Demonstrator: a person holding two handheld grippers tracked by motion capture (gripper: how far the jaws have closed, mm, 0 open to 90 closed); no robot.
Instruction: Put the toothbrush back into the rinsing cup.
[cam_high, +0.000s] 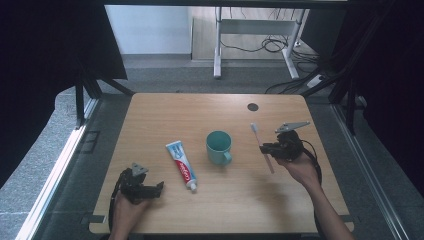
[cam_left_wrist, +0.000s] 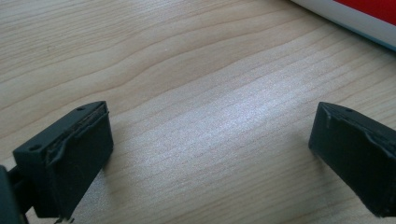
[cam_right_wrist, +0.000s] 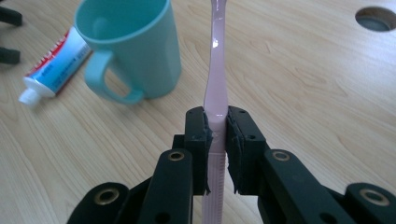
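Observation:
My right gripper (cam_high: 268, 149) (cam_right_wrist: 216, 128) is shut on a pink toothbrush (cam_high: 262, 148) (cam_right_wrist: 216, 79), its pads pressing the handle, with the brush head pointing away toward the far side. A teal mug (cam_high: 218, 147) (cam_right_wrist: 135, 46) stands upright mid-table, just left of the toothbrush, handle toward the person. A toothpaste tube (cam_high: 181, 165) (cam_right_wrist: 56, 63), white with red and blue, lies flat left of the mug, cap toward the near edge. My left gripper (cam_high: 156, 187) (cam_left_wrist: 210, 149) rests low over bare wood at the near left, open, nothing between its jaws; a strip of the tube (cam_left_wrist: 359, 11) shows beyond it.
The wooden table (cam_high: 150, 120) has a round cable hole (cam_high: 252, 106) (cam_right_wrist: 376, 18) near its far edge. Beyond the table are grey floor, a desk frame (cam_high: 255, 35) and loose cables. Dark curtains hang at both sides.

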